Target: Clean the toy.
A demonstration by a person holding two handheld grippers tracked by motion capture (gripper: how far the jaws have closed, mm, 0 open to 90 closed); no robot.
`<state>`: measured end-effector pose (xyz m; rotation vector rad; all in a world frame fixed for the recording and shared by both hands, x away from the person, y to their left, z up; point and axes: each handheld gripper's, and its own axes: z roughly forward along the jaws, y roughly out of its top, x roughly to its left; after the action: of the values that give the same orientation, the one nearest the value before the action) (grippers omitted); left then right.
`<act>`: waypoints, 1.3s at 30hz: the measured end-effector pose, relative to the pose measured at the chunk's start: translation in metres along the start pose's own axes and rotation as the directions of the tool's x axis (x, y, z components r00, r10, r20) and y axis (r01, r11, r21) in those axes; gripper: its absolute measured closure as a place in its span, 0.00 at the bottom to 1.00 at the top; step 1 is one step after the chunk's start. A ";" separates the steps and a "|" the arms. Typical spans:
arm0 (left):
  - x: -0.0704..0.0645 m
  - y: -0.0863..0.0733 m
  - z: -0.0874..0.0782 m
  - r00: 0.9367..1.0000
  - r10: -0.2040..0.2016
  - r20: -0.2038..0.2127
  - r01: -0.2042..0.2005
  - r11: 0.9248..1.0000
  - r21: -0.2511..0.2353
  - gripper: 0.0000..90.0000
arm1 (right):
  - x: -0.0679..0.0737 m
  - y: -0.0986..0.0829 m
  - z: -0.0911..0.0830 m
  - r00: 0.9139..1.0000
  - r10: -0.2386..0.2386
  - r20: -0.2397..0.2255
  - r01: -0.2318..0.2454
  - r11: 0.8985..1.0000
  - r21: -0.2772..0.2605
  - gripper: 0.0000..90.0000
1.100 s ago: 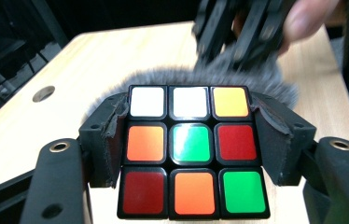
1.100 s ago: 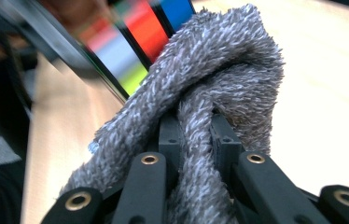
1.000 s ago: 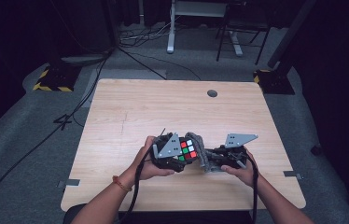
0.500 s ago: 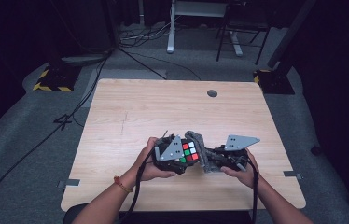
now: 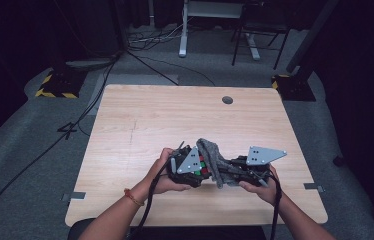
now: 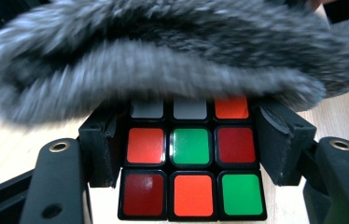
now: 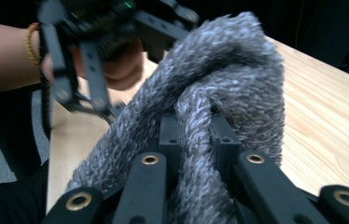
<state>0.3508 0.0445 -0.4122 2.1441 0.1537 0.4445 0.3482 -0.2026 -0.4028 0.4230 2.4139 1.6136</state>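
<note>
- Pale wood-grain bench on grey carpet, dark room behind; a round cable port sits near the far edge, and a desk frame and cables lie on the floor beyond.
- Left gripper: jaws closed against two opposite sides of a Rubik's cube, pads flat on the side faces, cube held square between them. Facing stickers read red, green, orange and white-grey.
- Right gripper: jaws pinched shut on a fold of grey fluffy cloth, the pile bunched up between the pads.
- Cloth position: draped over the top edge of the cube in the left gripper view, touching its upper row; in the high view the cloth lies between the two grippers, over the cube.
- Cube position: just above the bench near its front edge, centre, in the left gripper.
- Right gripper beside it, grey three-cornered plate on top.
- Handling, cube: judged rigid, light, with glossy and likely slippery stickers; best held on flat opposite faces, as now, since its layers may twist under uneven pressure.
- Handling, cloth: judged soft, limp, light, with good grip; take a gathered fold, because a single layer may slip free while wiping.
</note>
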 end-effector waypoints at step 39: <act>0.002 -0.002 0.004 1.000 0.004 -0.006 -0.004 0.999 0.044 0.38 | -0.003 -0.007 0.007 1.000 -0.030 0.004 0.030 0.999 0.031 0.88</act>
<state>0.3541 0.0430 -0.4161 2.1863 0.1641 0.4535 0.3522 -0.1994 -0.4117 0.3926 2.4335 1.5631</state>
